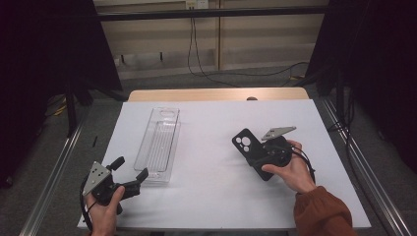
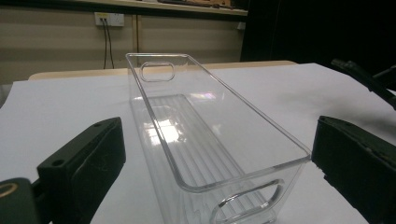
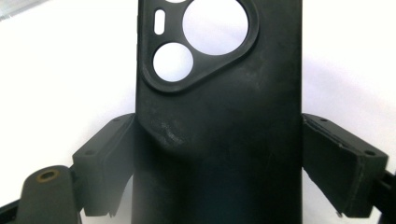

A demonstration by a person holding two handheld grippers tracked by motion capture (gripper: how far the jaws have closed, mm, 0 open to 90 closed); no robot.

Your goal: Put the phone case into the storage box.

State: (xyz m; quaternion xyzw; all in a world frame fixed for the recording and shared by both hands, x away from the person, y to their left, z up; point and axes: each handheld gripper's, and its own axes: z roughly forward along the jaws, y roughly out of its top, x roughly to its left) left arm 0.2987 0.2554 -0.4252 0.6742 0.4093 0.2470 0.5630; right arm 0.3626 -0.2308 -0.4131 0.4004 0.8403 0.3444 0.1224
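A black phone case [image 1: 244, 142] with round camera cut-outs is held over the right half of the white table sheet [image 1: 206, 196]. My right gripper [image 1: 254, 158] is shut on it, and a hand wraps the gripper body. In the right gripper view both jaws press on the long sides of the phone case [image 3: 215, 107], at the right gripper [image 3: 219, 168], cut-outs pointing away. A clear plastic bin [image 1: 160, 140] lies lengthwise at centre left and looks empty. My left gripper [image 1: 130, 168] stands open at the bin's near end. In the left gripper view, the left gripper [image 2: 215, 140] has its jaws spread either side of the clear bin [image 2: 243, 200].
The wooden table edge [image 1: 216, 94] shows beyond the white sheet. Metal rails [image 1: 54, 172] run along both sides of the table. Dark curtains hang left and right, and cables trail on the floor behind.
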